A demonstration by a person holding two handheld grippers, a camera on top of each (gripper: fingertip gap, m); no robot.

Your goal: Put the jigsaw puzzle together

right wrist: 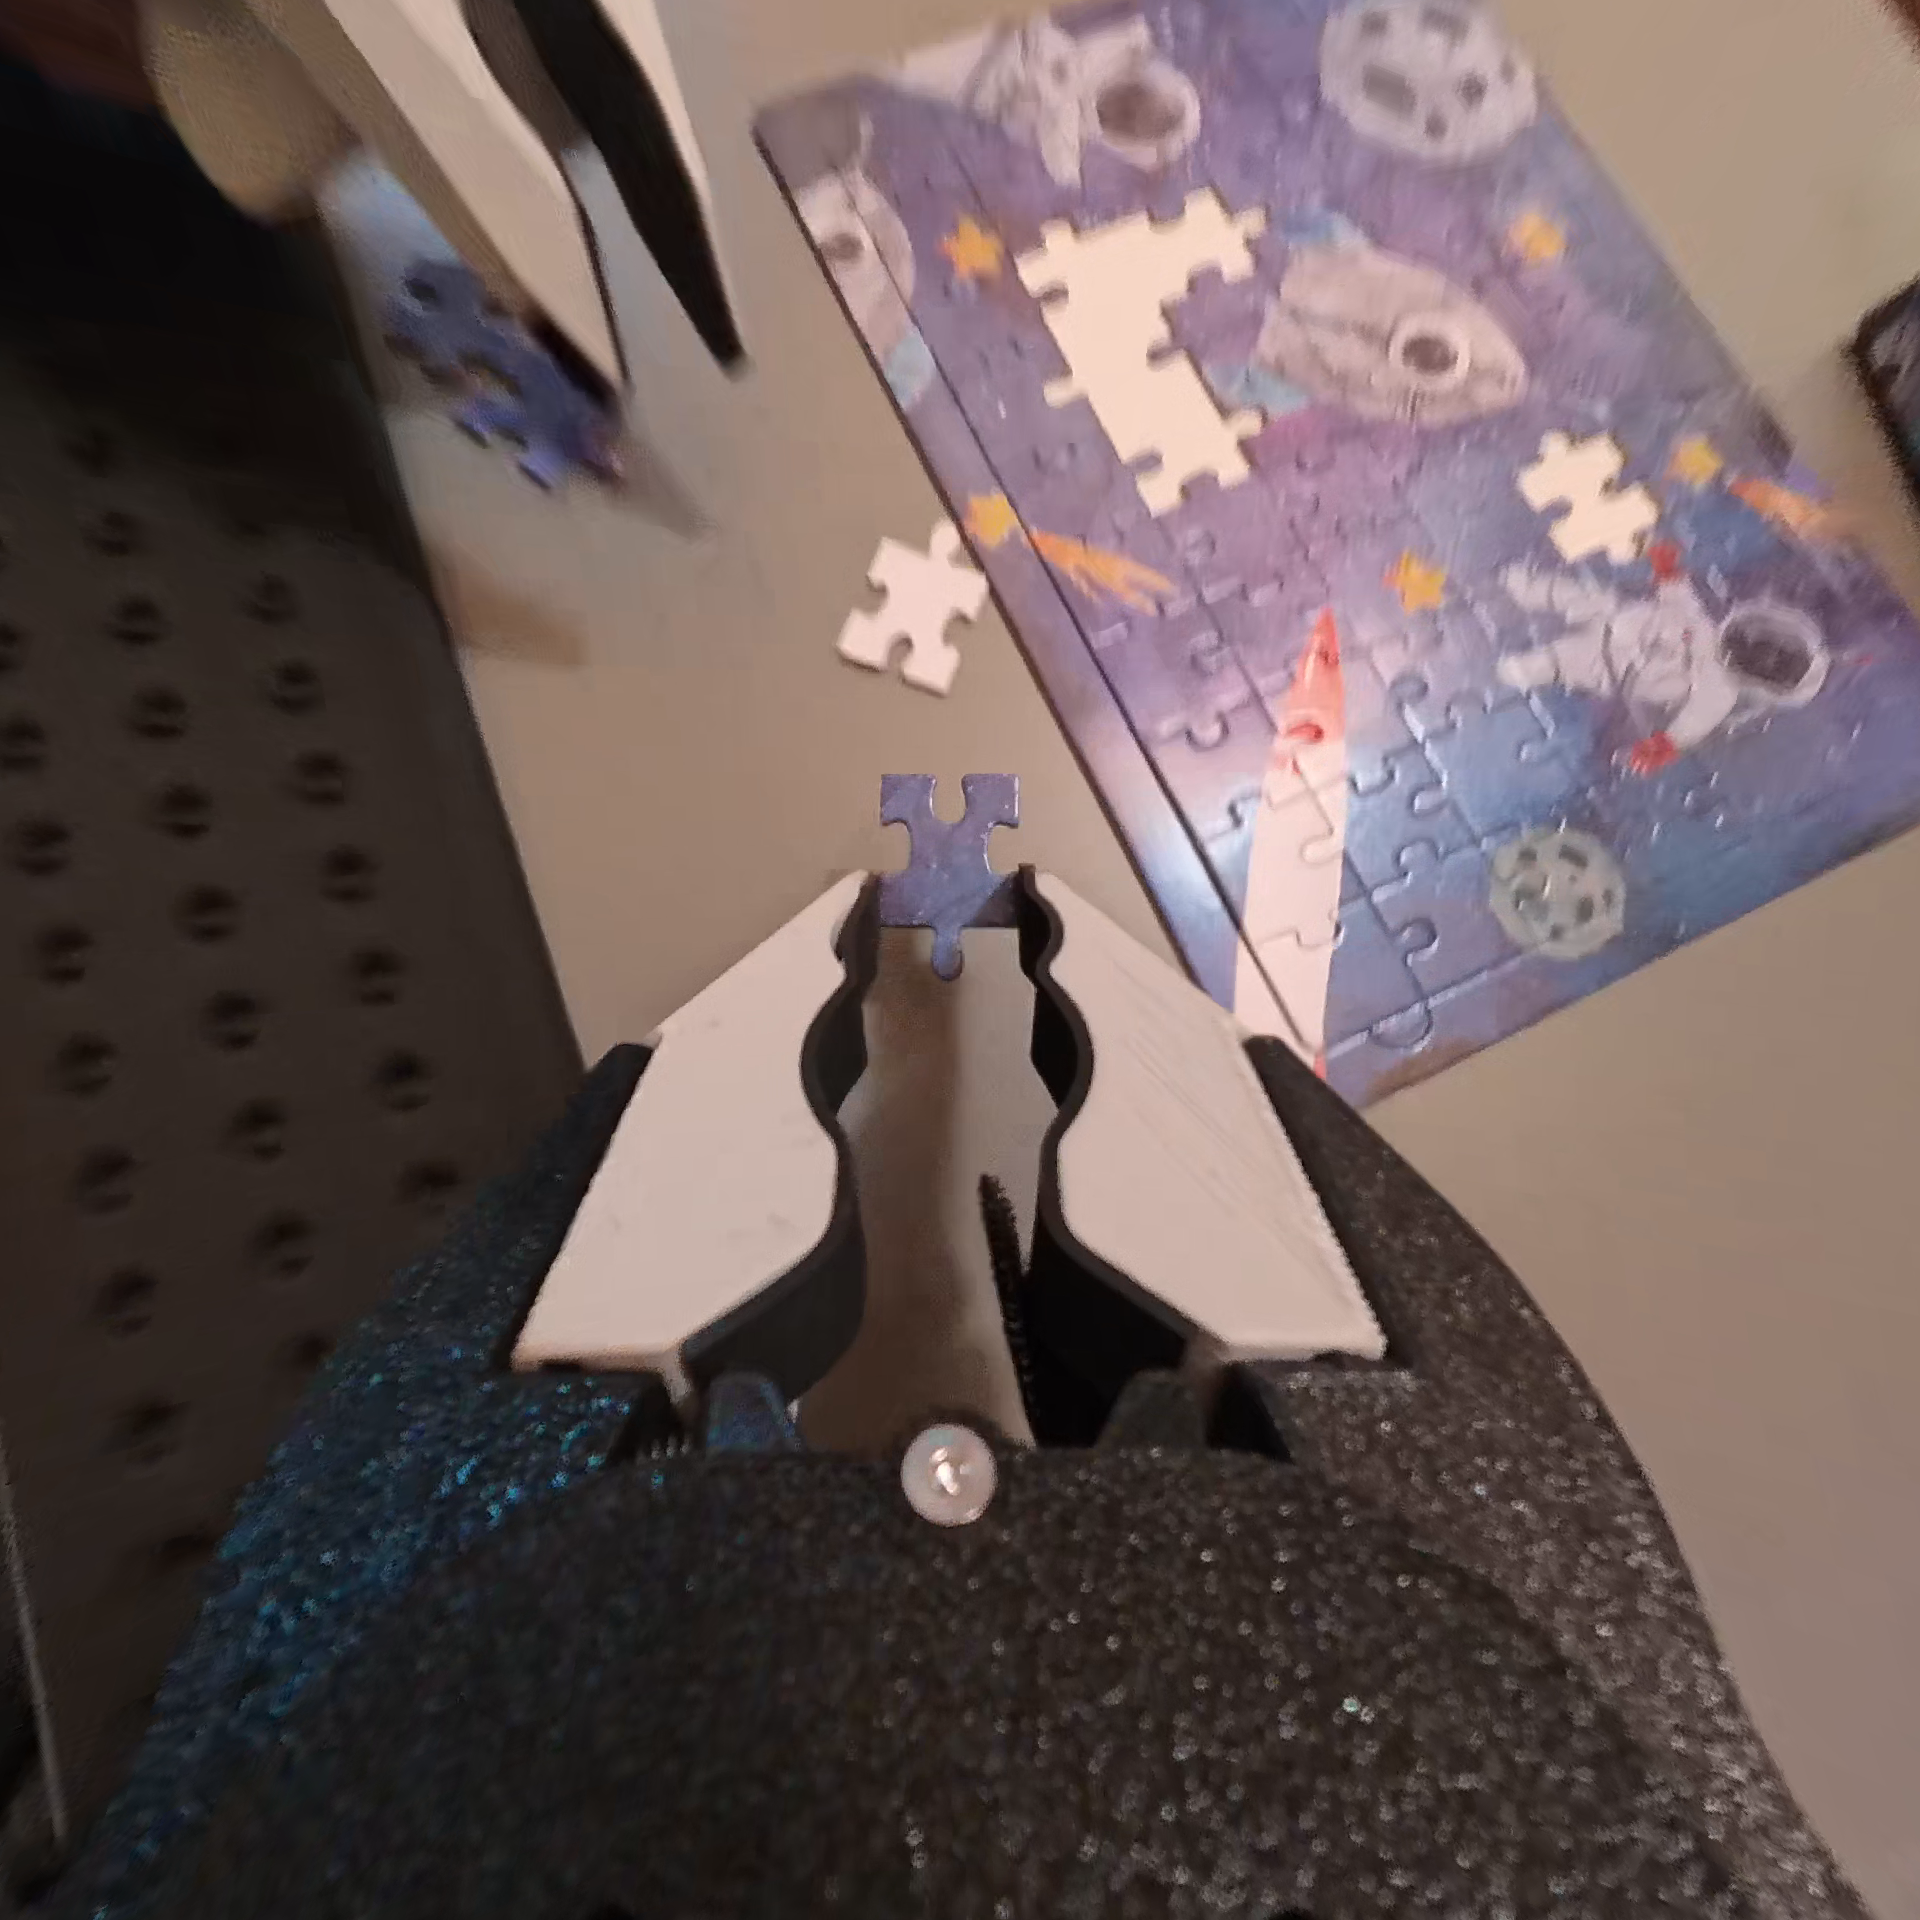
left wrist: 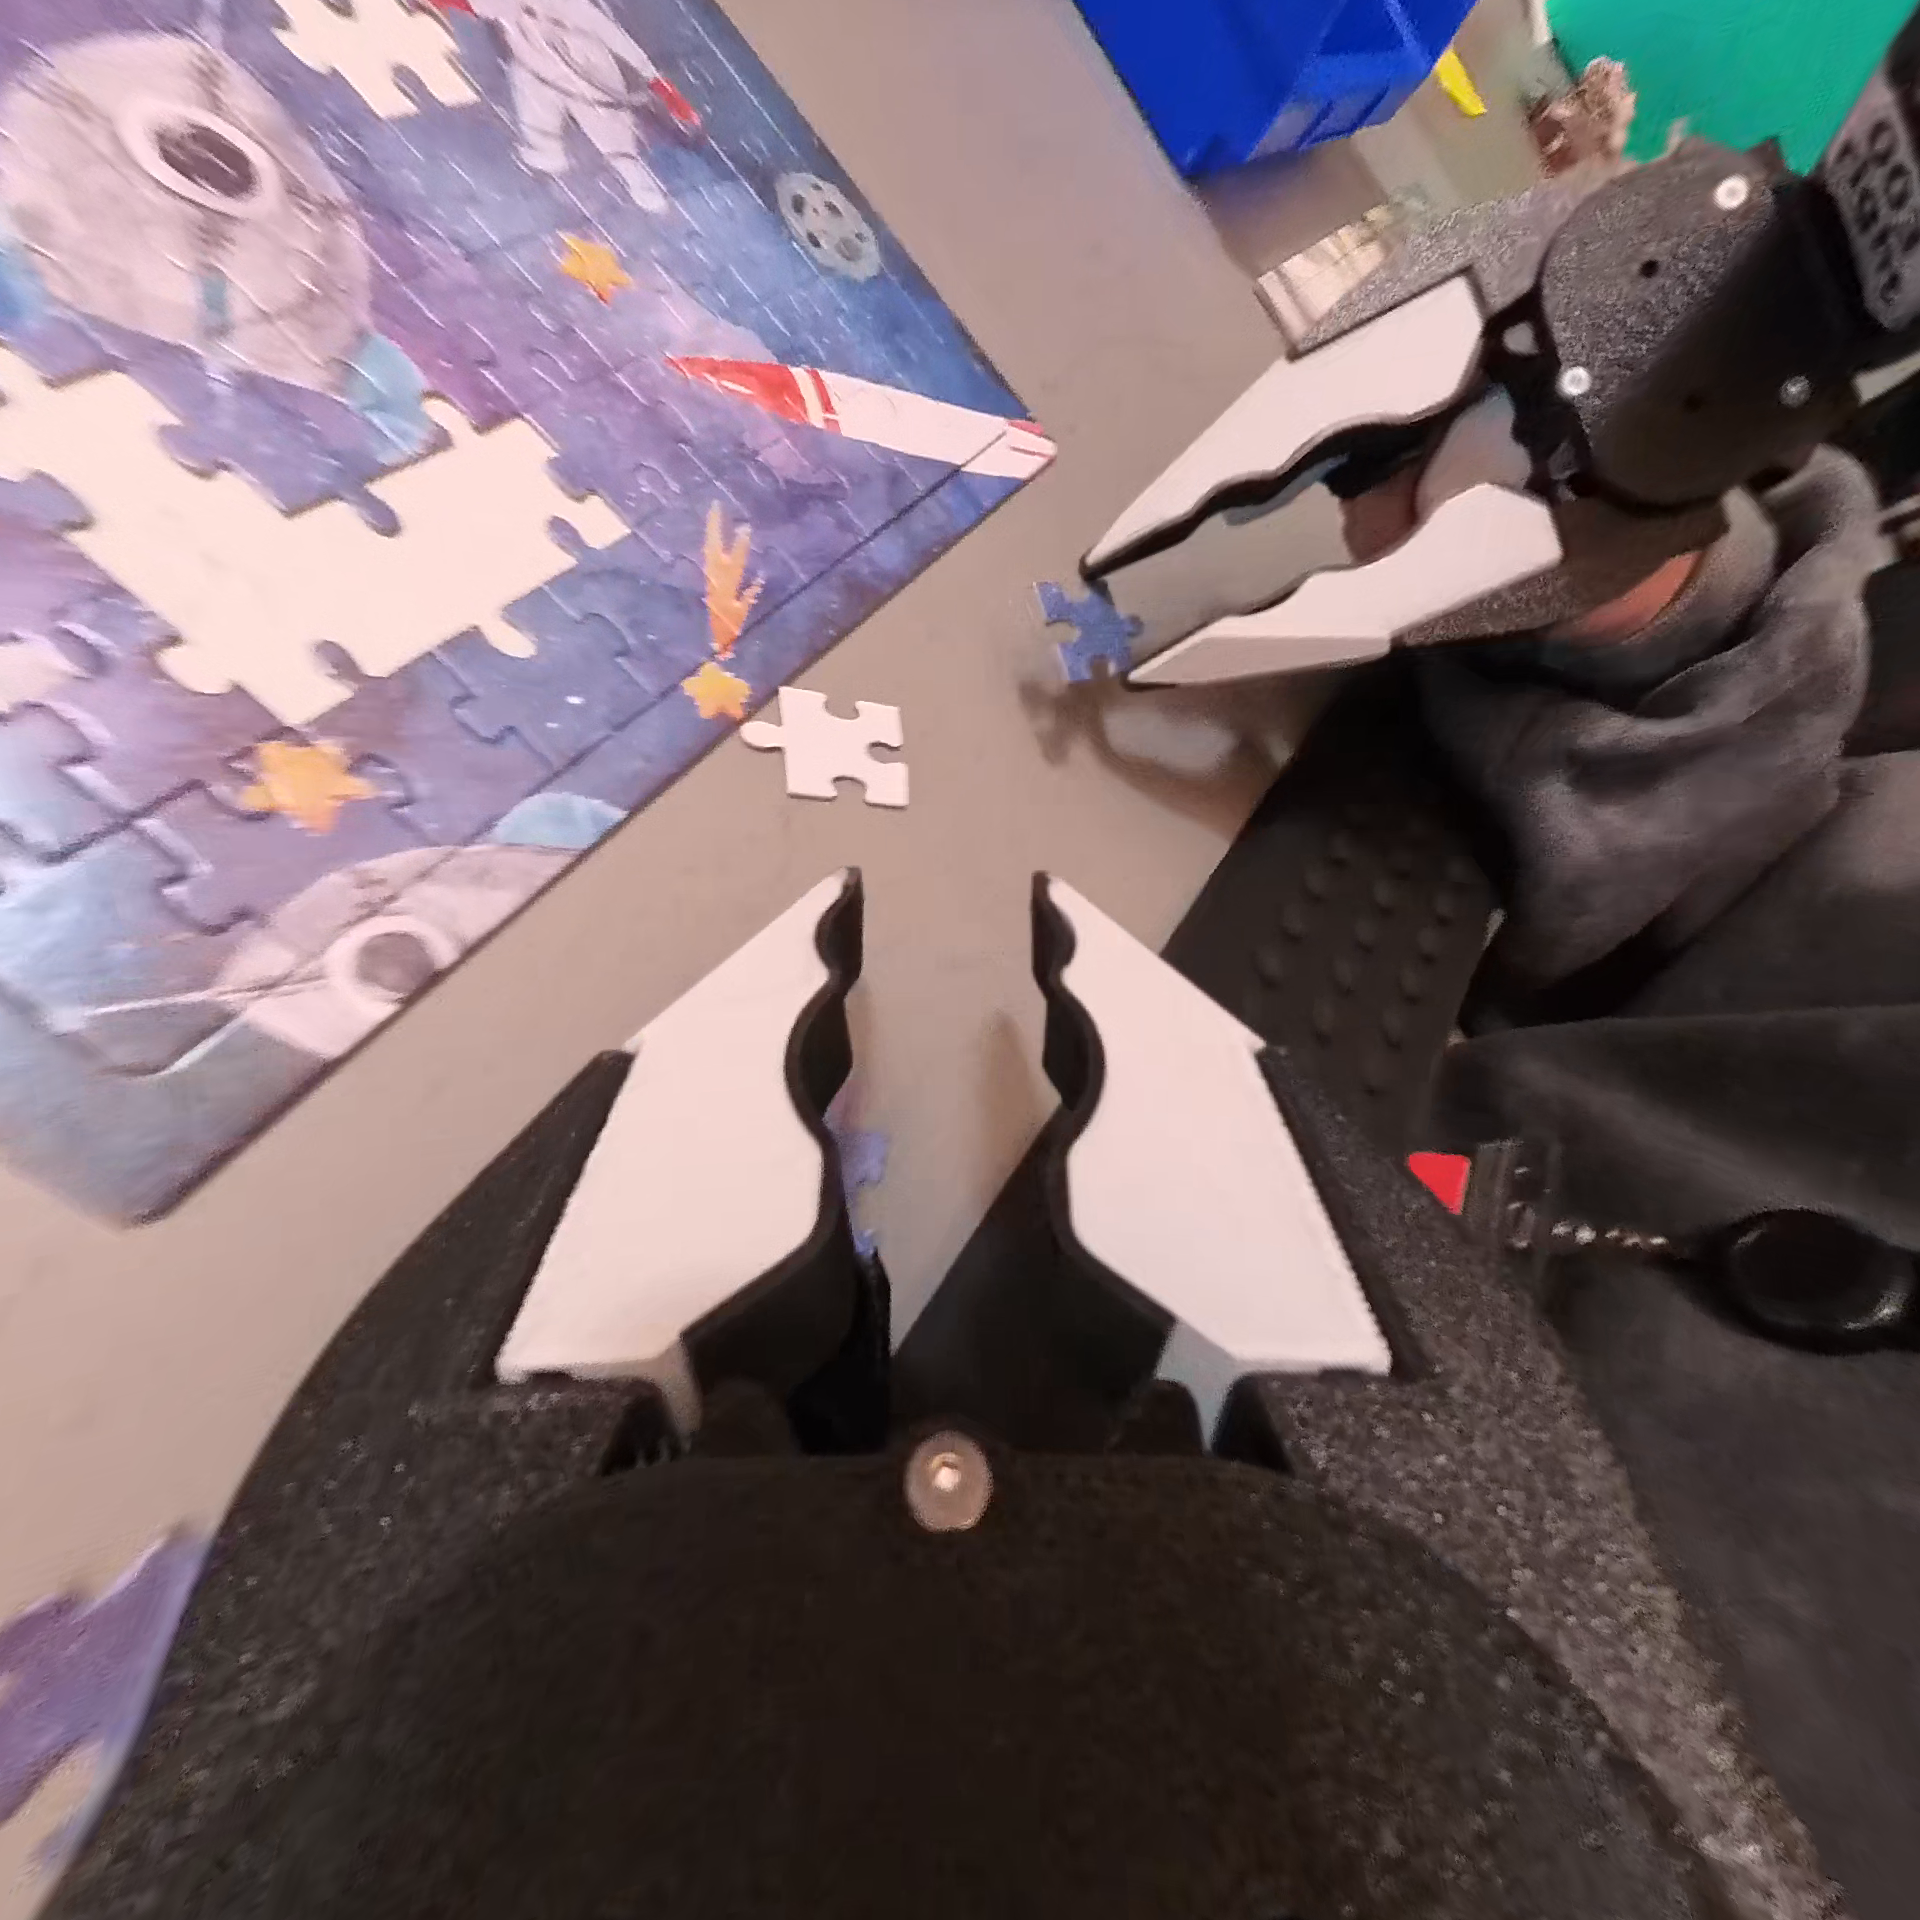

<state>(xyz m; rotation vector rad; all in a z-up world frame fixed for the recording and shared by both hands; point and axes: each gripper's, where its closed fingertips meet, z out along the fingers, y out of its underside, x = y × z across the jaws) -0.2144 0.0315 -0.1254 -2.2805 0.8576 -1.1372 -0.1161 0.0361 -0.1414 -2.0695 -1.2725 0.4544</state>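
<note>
The right gripper (right wrist: 945, 883) is gripping a blue puzzle piece (right wrist: 948, 852) between the tips of its jaws, holding it above the grey bench (left wrist: 966, 260), just beside the corner of the space-themed jigsaw puzzle (right wrist: 1403, 520). The left gripper (left wrist: 945, 883) is hovering with its jaws parted and nothing between them. A white, face-down piece (left wrist: 836, 743) is lying on the bench near the puzzle's edge. White gaps (right wrist: 1143, 343) are showing inside the puzzle.
</note>
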